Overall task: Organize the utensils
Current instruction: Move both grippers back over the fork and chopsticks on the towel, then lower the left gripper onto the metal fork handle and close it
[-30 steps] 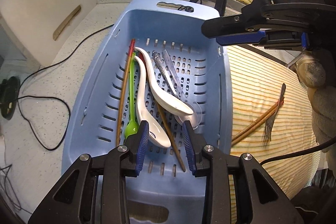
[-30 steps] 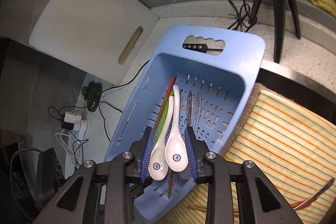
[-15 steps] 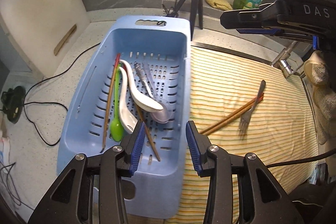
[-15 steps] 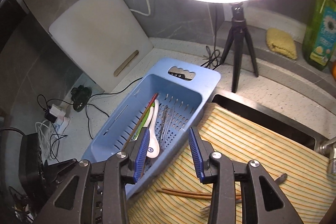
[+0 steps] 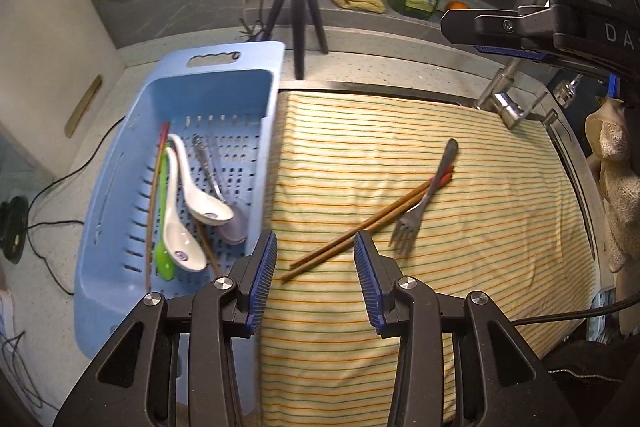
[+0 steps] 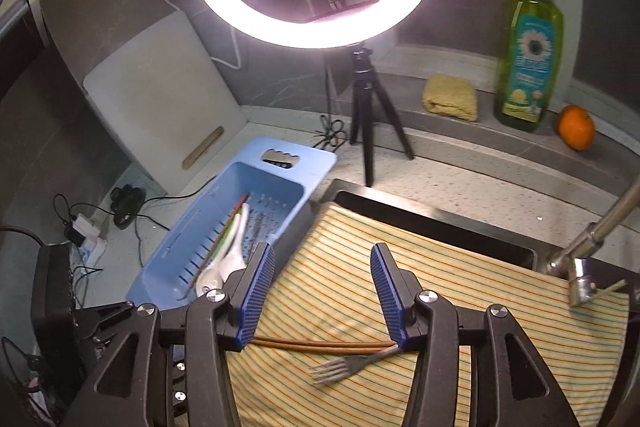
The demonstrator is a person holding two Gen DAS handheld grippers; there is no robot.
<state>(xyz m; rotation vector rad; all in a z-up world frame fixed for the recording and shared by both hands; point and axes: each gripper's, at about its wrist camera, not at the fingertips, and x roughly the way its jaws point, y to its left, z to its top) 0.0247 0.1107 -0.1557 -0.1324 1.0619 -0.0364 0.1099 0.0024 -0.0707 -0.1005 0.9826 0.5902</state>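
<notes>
Fork [image 6: 346,367] and chopsticks [image 6: 320,346] lie beneath open right tool [image 6: 323,293].

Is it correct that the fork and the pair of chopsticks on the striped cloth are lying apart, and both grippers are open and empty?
Not quite. The fork and the chopsticks are not apart: in the left wrist view the fork lies across their red-tipped ends on the striped cloth. The left gripper and right gripper are indeed open and empty.

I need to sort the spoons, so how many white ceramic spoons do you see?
2, both in the blue plastic basket: one white ceramic spoon beside another, which lies partly across it. Others may be hidden.
</notes>
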